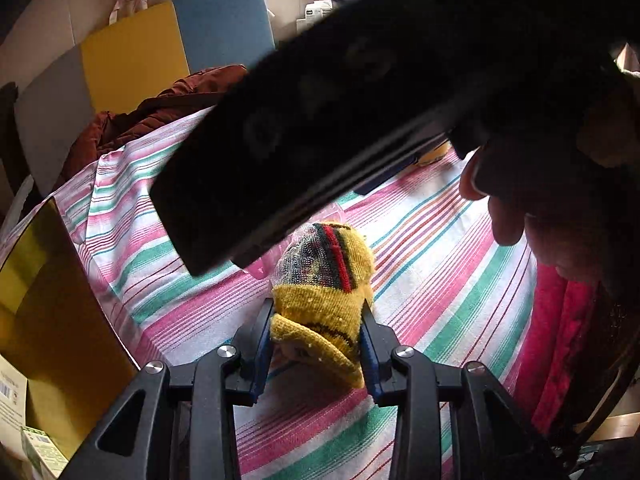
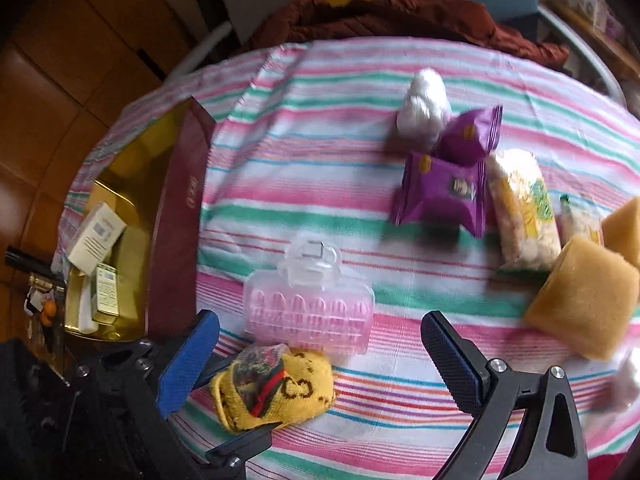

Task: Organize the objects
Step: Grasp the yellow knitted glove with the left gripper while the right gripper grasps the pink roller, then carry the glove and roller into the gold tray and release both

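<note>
The striped counter (image 2: 320, 184) carried a gold box (image 2: 120, 184) at its edge. Left gripper (image 1: 318, 320) had its fingers clenched on the yellow sock (image 1: 324, 280) beside a pink case (image 2: 310, 312); right gripper (image 2: 320, 364) hung spread wide above.

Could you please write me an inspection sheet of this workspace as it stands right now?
Surface: striped cloth, wrinkled at its far edge.
Job's things: yellow sock bundle; clear pink case; two purple packets; white bundle; yellow snack pack; sponges.
Clutter: brown garment at the far edge.
Grippers: left claw shut on the sock bundle; right claw open, above the cloth.
Cables: nothing seen.
Surroundings: gold-lined box holding small cartons; coloured panels behind.
</note>
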